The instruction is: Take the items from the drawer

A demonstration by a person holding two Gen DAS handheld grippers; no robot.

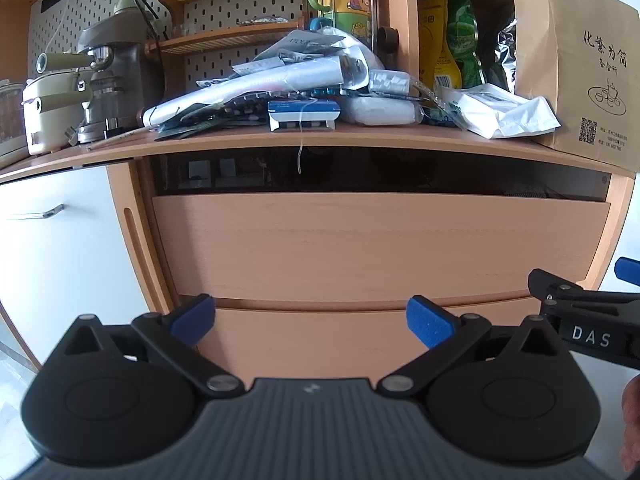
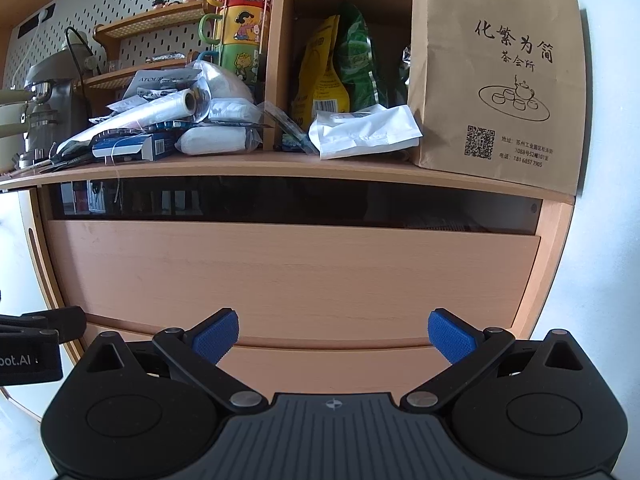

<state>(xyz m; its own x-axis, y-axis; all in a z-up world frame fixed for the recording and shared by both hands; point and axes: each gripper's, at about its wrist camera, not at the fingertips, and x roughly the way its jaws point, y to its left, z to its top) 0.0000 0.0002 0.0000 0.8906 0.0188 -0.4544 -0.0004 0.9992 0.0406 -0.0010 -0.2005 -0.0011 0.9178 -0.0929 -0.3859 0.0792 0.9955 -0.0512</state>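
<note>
A wooden drawer front (image 1: 376, 248) fills the middle of the left wrist view, and it also shows in the right wrist view (image 2: 292, 276). A dark gap (image 1: 360, 172) runs above it under the countertop; what lies inside is hidden. A second drawer front (image 2: 332, 368) sits below. My left gripper (image 1: 312, 320) is open and empty, a short way in front of the drawers. My right gripper (image 2: 334, 338) is open and empty at about the same height; it shows at the right edge of the left wrist view (image 1: 580, 312).
The countertop (image 1: 360, 136) holds a pile of packets, a plastic roll (image 1: 256, 88) and a blue box (image 1: 304, 114). A brown paper bag (image 2: 496, 76) stands at the right. A coffee machine (image 1: 108, 76) stands at the left. A white cabinet door (image 1: 60, 240) is left of the drawers.
</note>
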